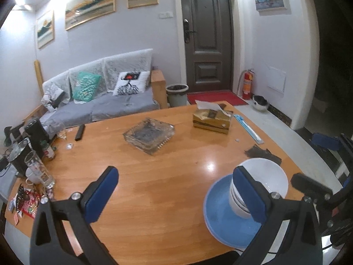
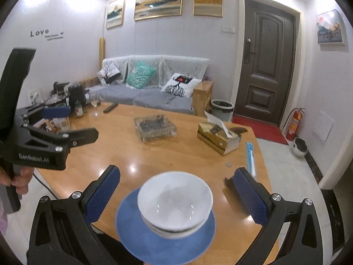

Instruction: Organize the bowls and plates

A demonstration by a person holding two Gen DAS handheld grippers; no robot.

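White bowls sit stacked on a blue plate at the wooden table's 6 o'clock edge. The right gripper hovers spread wide around them, gripping nothing. The left gripper, at the stack's 9 o'clock, gapes empty.

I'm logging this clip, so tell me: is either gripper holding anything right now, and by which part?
Nothing is held. Both the left gripper and the right gripper are open; the white bowls sit stacked on the blue plate, untouched.
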